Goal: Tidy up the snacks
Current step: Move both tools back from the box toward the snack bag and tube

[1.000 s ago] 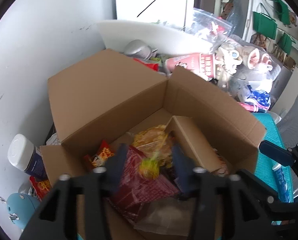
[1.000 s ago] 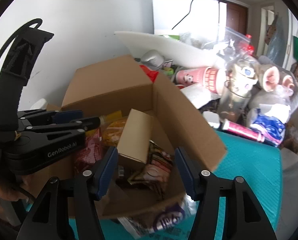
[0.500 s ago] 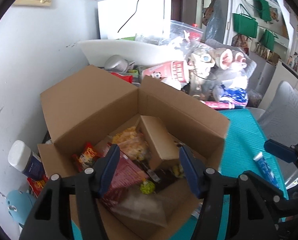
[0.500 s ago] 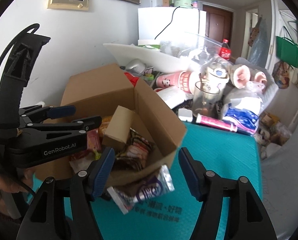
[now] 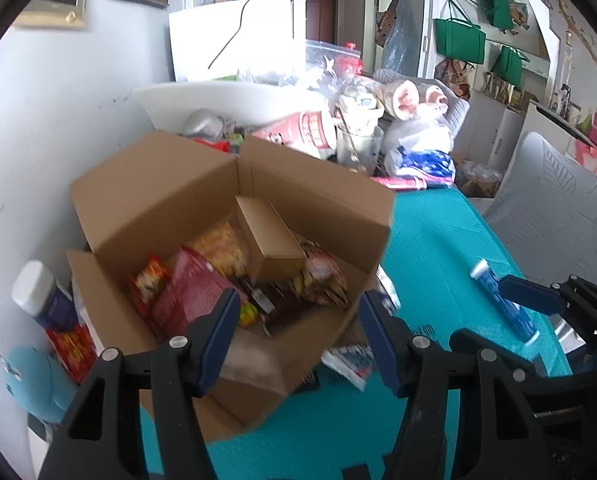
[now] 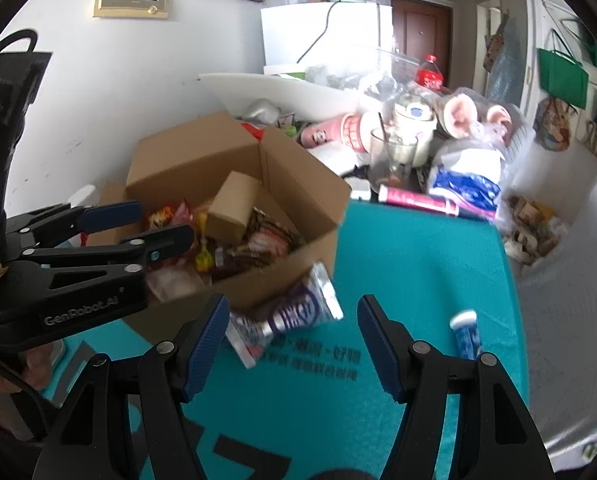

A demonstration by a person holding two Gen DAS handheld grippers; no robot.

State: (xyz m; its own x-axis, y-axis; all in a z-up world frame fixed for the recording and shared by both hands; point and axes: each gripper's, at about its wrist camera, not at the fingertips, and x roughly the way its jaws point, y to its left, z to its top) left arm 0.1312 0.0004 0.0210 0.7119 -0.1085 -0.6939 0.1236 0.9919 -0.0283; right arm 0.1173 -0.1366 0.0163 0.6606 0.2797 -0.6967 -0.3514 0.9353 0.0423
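Both grippers hover above the teal table mat, angled downward, jaws apart with nothing between the pads. Neither holds an item.

Right gripper: the purple-and-white snack packet lies on the mat at roughly 12 o'clock from the jaw gap, just beyond the fingertips. One end touches or sits just beside the near corner of the cardboard box. The packet's long axis runs from 8 o'clock up to 2 o'clock across the view, oblique to the jaw line. A blue tube with a white cap lies at 3 o'clock, just outside the right finger, long axis near 12-to-6.

Left gripper: the open box fills the 11 to 12 o'clock sector. It holds a red packet, a yellow packet, a small brown carton and darker wrappers. The purple packet shows only in part, blurred, at 1 o'clock beside the right finger.

Judgement: the right gripper is the nearer to the loose packet and better placed to take it; a wrist roll would likely be needed to close across the short axis. The box is the probable destination.

Surroundings: the mat is flat and lightly textured. Clutter crowds the far edge at 12 o'clock: a pink printed cup, a glass, a plush toy. A white refrigerator and a white wall stand beyond.
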